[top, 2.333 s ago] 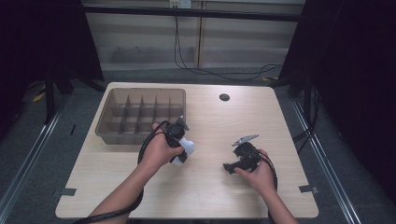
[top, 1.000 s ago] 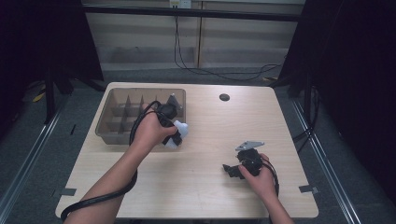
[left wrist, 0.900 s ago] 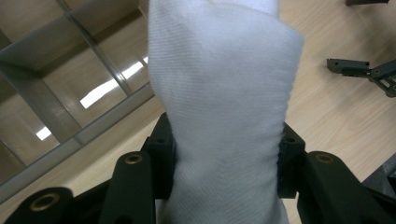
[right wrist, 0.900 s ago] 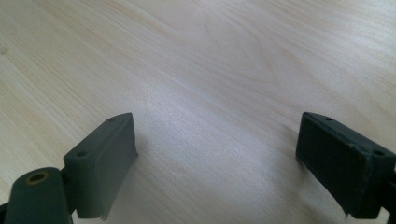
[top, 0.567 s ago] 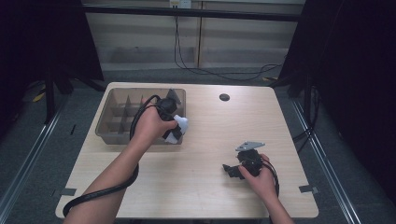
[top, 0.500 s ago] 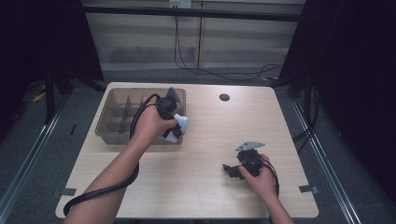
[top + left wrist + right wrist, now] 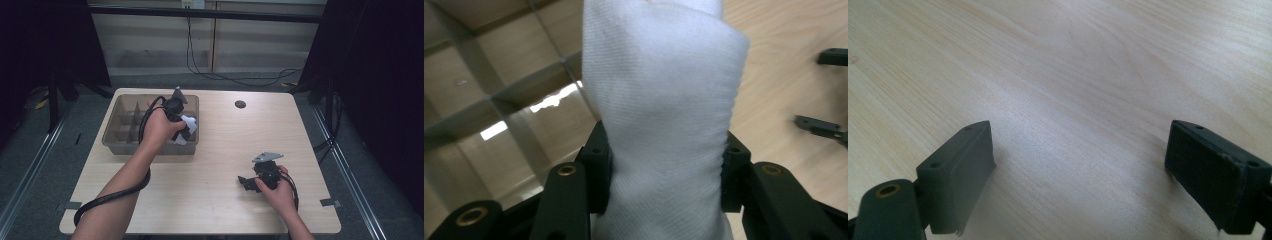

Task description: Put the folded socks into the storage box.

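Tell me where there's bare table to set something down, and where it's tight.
The light wooden table is bare between the brown divided tray and the right gripper, and along its near edge. A small dark disc marks the otherwise free far right. It is crowded at the tray's right end, where the left gripper holds a white cloth.

From my left tool (image 7: 664,170) cam the white cloth (image 7: 664,100) runs off frame top & bottom, and it blocks most of the divided tray (image 7: 499,100) behind it. Its pads are mostly buried in the fabric. In the high view my hand (image 7: 159,129) covers the tray's near-right cells, and the small dark disc (image 7: 240,104) on the tabletop (image 7: 210,170) is too tiny to ID.
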Motion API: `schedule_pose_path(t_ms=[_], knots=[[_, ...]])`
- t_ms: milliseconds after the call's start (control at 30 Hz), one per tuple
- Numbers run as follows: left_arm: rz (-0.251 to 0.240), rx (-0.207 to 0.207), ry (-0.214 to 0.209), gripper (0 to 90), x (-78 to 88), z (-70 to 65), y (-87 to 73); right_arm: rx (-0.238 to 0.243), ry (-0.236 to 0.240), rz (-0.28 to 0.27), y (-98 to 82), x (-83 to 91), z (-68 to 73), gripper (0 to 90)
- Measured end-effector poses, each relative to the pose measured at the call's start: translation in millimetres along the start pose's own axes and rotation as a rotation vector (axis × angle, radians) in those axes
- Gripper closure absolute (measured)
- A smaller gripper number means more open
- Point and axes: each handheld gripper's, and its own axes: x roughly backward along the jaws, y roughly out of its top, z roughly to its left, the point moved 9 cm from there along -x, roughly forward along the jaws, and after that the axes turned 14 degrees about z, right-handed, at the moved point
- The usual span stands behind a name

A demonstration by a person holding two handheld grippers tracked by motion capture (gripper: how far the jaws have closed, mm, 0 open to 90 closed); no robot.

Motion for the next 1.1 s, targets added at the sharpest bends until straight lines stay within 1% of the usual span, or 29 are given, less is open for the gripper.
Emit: schedule_pose_path(t_ms=[33,100,200,267,333,367,400,433,467,533,633,733,767,967,1000,1100], knots=[[-0.003,0.013,-0.007,54.3,-1.7,0.7,1.1,-0.001,0.000,0.001,0.0,0.0,0.2,11.8],[-0.001,0.015,0.003,54.3,-5.2,4.6,2.8,0.001,-0.002,-0.001,0.2,-0.1,-0.1,11.8],[-0.006,0.031,-0.005,54.3,-11.5,7.2,6.3,0.003,-0.002,-0.002,0.4,-0.2,0.0,11.8],[-0.003,0.031,0.001,54.3,-14.5,9.3,8.3,0.000,-0.001,-0.004,0.4,-0.3,0.3,11.8],[-0.002,0.034,-0.011,54.3,-17.1,9.8,10.5,0.000,-0.003,-0.004,0.1,-0.2,0.3,11.8],[-0.002,0.039,-0.007,54.3,-18.2,10.5,11.6,-0.002,-0.002,-0.005,0.0,-0.2,0.4,11.8],[0.004,0.034,-0.004,54.3,-19.1,11.4,12.3,0.000,-0.003,-0.006,-0.1,-0.1,0.3,11.8],[0.000,0.041,-0.010,54.3,-19.8,11.4,13.7,0.000,-0.003,-0.007,-0.1,-0.2,0.3,11.8],[-0.004,0.040,-0.010,54.3,-20.7,11.4,15.0,0.000,-0.002,-0.008,-0.1,-0.2,0.3,11.8],[0.005,0.039,0.004,54.3,-22.9,11.7,16.0,0.000,-0.001,-0.008,-0.1,-0.1,0.4,11.8],[0.004,0.035,-0.001,54.3,-26.1,11.1,18.4,0.002,-0.001,-0.010,-0.1,-0.2,0.3,11.8],[-0.004,0.050,-0.003,54.3,-29.6,11.1,20.9,-0.001,0.000,-0.011,-0.2,-0.1,0.8,11.9],[0.002,0.045,0.003,54.3,-30.9,12.1,21.1,-0.001,0.001,-0.012,-0.2,-0.1,1.0,11.9],[-0.003,0.063,-0.008,54.2,-36.8,12.4,24.2,-0.003,0.001,-0.011,-0.5,0.0,1.8,11.9],[-0.008,0.070,-0.007,54.1,-37.5,12.2,24.8,-0.004,0.002,-0.014,-0.3,-0.2,2.0,11.9],[-0.004,0.069,0.000,54.1,-38.8,12.9,25.2,-0.006,0.003,-0.015,-0.3,-0.2,2.4,11.9]])
